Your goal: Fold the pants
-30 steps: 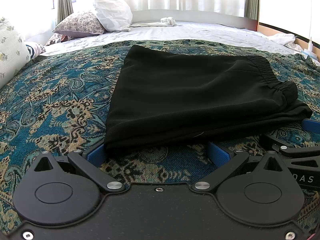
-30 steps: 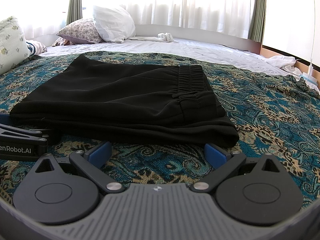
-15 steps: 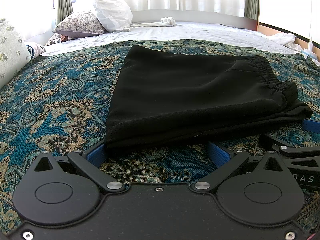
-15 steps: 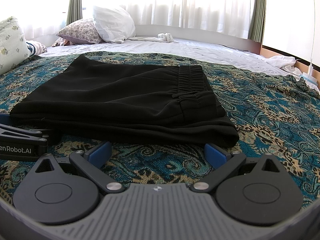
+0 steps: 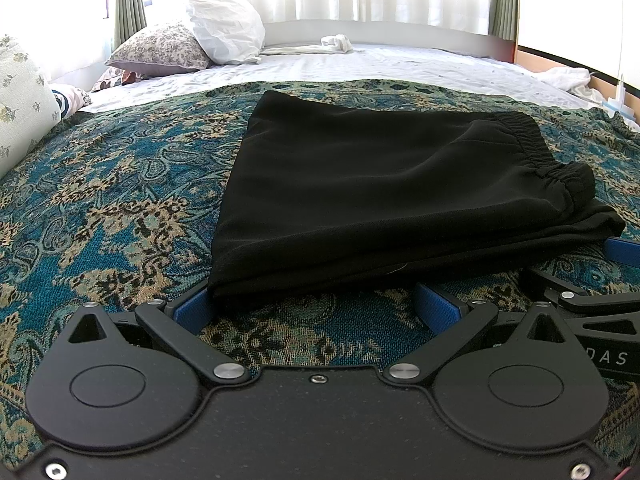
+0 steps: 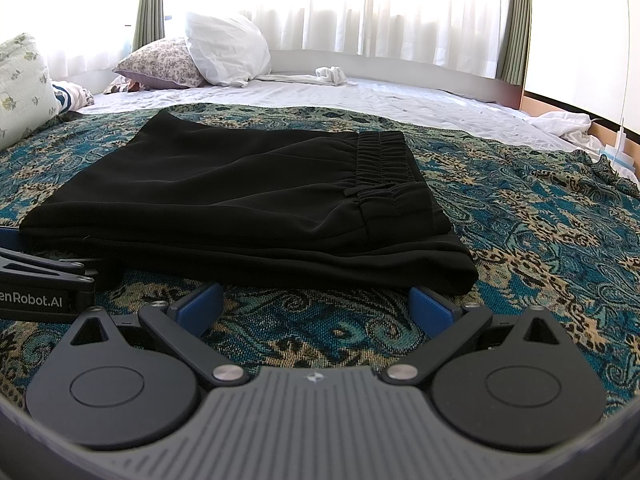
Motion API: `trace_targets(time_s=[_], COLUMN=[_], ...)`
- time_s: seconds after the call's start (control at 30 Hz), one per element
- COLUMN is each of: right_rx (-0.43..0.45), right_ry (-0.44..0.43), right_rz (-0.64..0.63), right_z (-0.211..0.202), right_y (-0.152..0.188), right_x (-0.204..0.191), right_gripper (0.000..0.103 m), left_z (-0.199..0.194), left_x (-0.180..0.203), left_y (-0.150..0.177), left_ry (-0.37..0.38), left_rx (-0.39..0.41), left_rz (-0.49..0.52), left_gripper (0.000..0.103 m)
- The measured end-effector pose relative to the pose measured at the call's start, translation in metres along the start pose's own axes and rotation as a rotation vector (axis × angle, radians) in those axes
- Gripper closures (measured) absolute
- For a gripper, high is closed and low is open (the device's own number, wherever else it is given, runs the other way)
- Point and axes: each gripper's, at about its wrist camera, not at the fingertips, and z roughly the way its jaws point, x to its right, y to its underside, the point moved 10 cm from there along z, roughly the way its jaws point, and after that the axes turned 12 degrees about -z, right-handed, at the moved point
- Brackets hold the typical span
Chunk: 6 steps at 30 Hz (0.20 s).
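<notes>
Black pants [image 5: 380, 196] lie folded in a flat stack on the patterned blue bedspread [image 5: 120, 216], elastic waistband to the right. They also show in the right wrist view [image 6: 248, 204]. My left gripper [image 5: 312, 304] is open and empty, low on the bed at the near left corner of the stack, its blue left fingertip [image 5: 192, 308] touching the fold. My right gripper [image 6: 316, 304] is open and empty at the near right corner, blue fingertips [image 6: 432, 304] at the stack's edge. Each gripper shows at the side of the other's view.
White sheet [image 5: 360, 68] covers the far half of the bed. Pillows [image 5: 224, 32] and a floral cushion [image 5: 20, 100] lie at the left and far left. A small white cloth [image 5: 336, 42] lies near the headboard. Curtained windows stand behind.
</notes>
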Motion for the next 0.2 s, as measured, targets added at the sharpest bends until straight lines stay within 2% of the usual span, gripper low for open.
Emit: trace_targets(time_s=[0.2], right_rx=[0.0], right_ry=[0.0], right_rz=[0.0], right_z=[0.0], right_y=[0.0], right_x=[0.0], right_gripper=[0.0], left_z=[-0.0001], left_x=[-0.0001], left_y=[0.0], left_ry=[0.0], left_rx=[0.002], left_rz=[0.0], left_gripper=[0.0])
